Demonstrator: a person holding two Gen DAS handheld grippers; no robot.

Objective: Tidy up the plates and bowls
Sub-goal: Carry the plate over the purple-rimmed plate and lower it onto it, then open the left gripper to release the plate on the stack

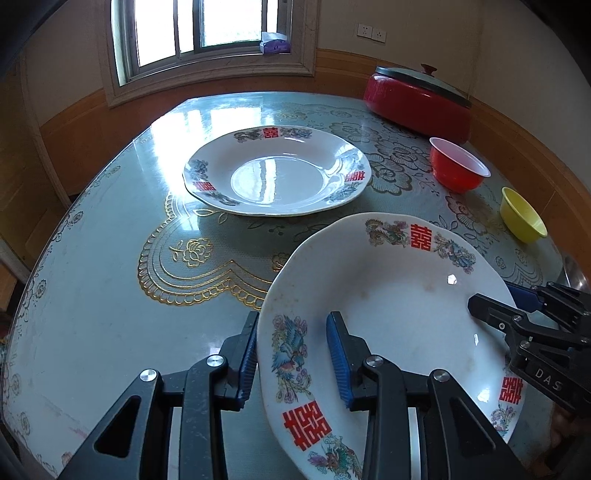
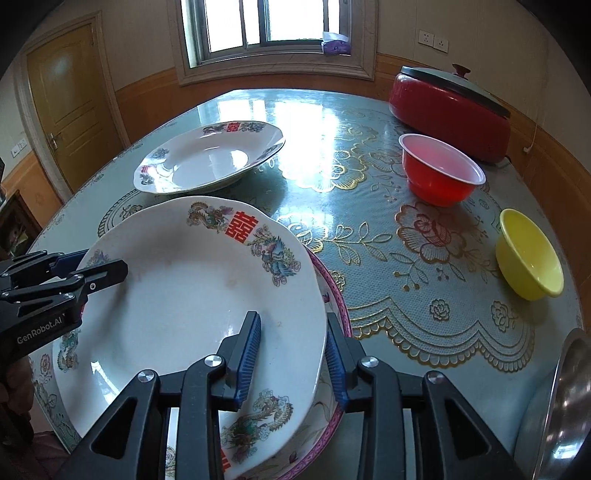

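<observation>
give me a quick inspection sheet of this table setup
surface: table under a floral cover, glossy
job's things: near plate over a pink-rimmed dish; far plate; red bowl; yellow bowl
clutter: lidded red pot; steel rim at the edge
grippers: left claw and right claw straddle opposite rims of the near plate
cables: thin cord behind the pot
surroundings: window, door, wall sockets

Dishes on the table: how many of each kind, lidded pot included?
White plates: 2, one held, one farther back
Pink-rimmed plate: 1
Bowls: 2, red, yellow
Steel dish: 1
Red pot: 1
Total: 7
</observation>
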